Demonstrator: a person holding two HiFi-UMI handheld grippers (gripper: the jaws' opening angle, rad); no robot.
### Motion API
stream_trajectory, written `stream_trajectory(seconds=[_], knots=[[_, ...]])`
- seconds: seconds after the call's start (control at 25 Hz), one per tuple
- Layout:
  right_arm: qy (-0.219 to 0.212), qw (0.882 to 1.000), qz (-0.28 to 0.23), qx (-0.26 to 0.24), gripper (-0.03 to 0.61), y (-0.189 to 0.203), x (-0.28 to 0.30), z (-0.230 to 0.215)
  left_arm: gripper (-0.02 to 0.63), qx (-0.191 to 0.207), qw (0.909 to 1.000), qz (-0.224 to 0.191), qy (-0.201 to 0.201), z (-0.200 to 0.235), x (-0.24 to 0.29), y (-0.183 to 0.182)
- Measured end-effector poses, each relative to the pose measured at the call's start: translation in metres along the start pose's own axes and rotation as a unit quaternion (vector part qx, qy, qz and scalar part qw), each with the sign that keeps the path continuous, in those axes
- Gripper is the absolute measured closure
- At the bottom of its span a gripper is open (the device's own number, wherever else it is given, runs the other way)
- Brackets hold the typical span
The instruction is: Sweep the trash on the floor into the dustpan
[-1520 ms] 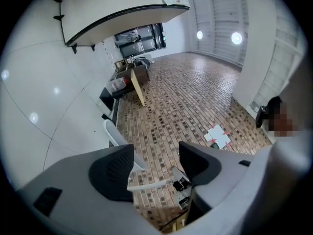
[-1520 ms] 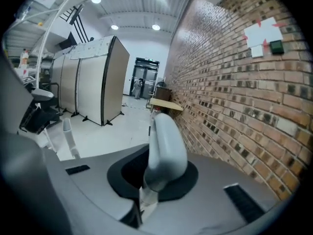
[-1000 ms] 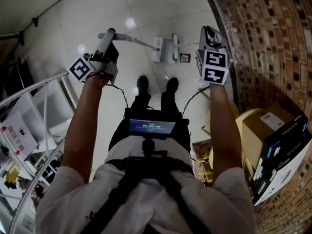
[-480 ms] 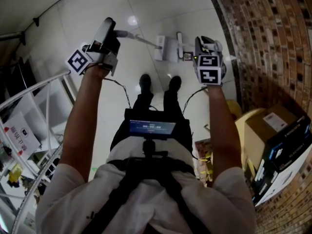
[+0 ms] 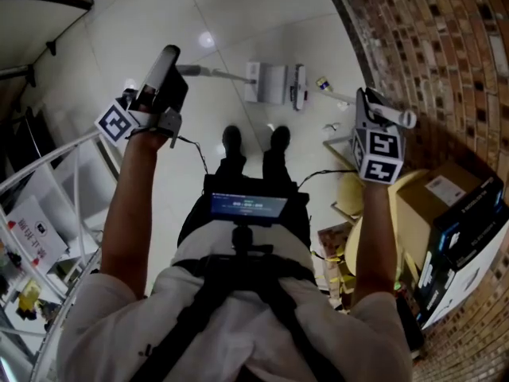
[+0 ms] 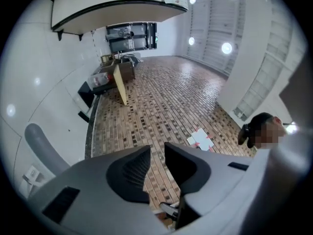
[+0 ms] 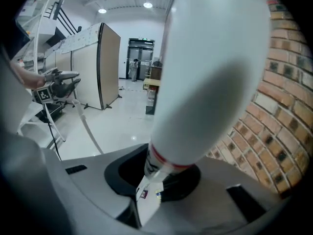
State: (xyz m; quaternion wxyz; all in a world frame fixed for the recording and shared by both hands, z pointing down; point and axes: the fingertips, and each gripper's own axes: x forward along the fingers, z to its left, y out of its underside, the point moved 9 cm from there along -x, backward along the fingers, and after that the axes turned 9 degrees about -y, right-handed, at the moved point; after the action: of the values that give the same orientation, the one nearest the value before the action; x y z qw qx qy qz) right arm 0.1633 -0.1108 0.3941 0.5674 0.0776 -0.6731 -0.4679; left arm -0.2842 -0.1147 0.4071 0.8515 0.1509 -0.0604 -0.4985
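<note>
The right gripper (image 7: 159, 176) is clenched on the broom (image 5: 393, 116). Its fingers press on the thin neck of the white handle, just under a red band where a small label hangs. From there the handle slopes down and away to the head, which seems to sit just right of the dustpan (image 5: 270, 83) on the glossy floor (image 5: 215, 22), far of the person's shoes (image 5: 232, 140).

The trash (image 5: 322, 83) is a few small scraps. One lies just right of the broom head, and others lie nearer, between the shoes and the brick wall (image 5: 429, 38).

The fingers of the left gripper (image 6: 156, 166) are closing, with only a narrow gap left and nothing in it. The dustpan's long handle reaches toward this gripper, but the fingers do not hold it.

The broom looks long, stiff and light. Gripped so near its top by one gripper, the head will likely swing, and the smooth round handle may twist in the fingers, so short slow strokes suit it.

The scraps look nearly weightless and will probably skid or flutter on the shiny tile. The dustpan looks like thin plastic and would likely slide when bumped. Its upright handle is the place to hold and steady it.
</note>
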Motion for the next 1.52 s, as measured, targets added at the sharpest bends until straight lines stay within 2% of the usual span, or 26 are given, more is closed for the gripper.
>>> stream_trajectory(seconds=[0.08,0.2,0.32,0.48,0.56,0.64,0.72,0.8,0.92,1.04,1.12,1.16,1.2,1.24,1.28,1.44,1.52], knots=[[0.013,1.000,0.009,0.011,0.529,0.011,-0.010,-0.007,0.478,0.017,0.9996,0.022,-0.006,-0.012,-0.016,0.009],[0.029,0.999,0.028,0.023,0.531,0.032,-0.009,-0.016,0.413,0.029,0.9972,0.049,-0.049,-0.008,-0.046,0.029],[0.036,0.998,0.045,0.015,0.531,0.049,0.004,-0.018,0.372,0.010,0.9944,0.043,-0.096,0.013,-0.066,0.044],[0.042,0.997,0.065,-0.005,0.531,0.070,0.023,-0.010,0.295,-0.003,0.9923,0.036,-0.119,0.038,-0.050,0.050],[0.038,0.996,0.068,0.032,0.532,0.085,0.035,-0.004,0.259,-0.017,0.9915,0.023,-0.127,0.052,-0.036,0.049],[0.043,0.992,0.055,0.105,0.532,0.097,0.044,0.002,0.237,-0.030,0.9907,0.003,-0.132,0.062,-0.024,0.045],[0.068,0.981,0.035,0.181,0.531,0.100,0.050,0.004,0.229,-0.039,0.9903,-0.013,-0.132,0.066,-0.012,0.040],[0.098,0.967,0.017,0.237,0.531,0.103,0.053,0.004,0.229,-0.047,0.9897,-0.025,-0.133,0.070,-0.004,0.035],[0.129,0.948,-0.007,0.290,0.528,0.105,0.049,0.001,0.229,-0.053,0.9883,-0.031,-0.140,0.079,0.002,0.028],[0.145,0.933,-0.034,0.327,0.522,0.099,0.045,-0.001,0.229,-0.056,0.9879,-0.017,-0.143,0.085,0.008,0.024],[0.139,0.928,-0.048,0.342,0.518,0.094,0.046,0.001,0.248,-0.065,0.9883,-0.006,-0.138,0.089,0.011,0.023],[0.131,0.927,-0.054,0.347,0.518,0.090,0.046,0.004,0.303,-0.068,0.9886,-0.002,-0.134,0.090,0.013,0.024],[0.120,0.928,-0.060,0.348,0.518,0.086,0.047,0.008,0.392,-0.071,0.9886,0.003,-0.133,0.090,0.014,0.025],[0.106,0.929,-0.066,0.348,0.520,0.082,0.048,0.012,0.511,-0.073,0.9884,0.007,-0.133,0.091,0.014,0.027],[0.090,0.931,-0.072,0.346,0.519,0.077,0.050,0.016,0.572,-0.075,0.9884,0.008,-0.132,0.091,0.014,0.029],[0.023,0.941,-0.095,0.325,0.529,0.063,0.053,0.031,0.601,-0.084,0.9905,0.008,-0.108,0.088,0.015,0.039],[0.005,0.946,-0.103,0.307,0.532,0.055,0.047,0.033,0.609,-0.083,0.9917,0.020,-0.097,0.085,0.016,0.041]])
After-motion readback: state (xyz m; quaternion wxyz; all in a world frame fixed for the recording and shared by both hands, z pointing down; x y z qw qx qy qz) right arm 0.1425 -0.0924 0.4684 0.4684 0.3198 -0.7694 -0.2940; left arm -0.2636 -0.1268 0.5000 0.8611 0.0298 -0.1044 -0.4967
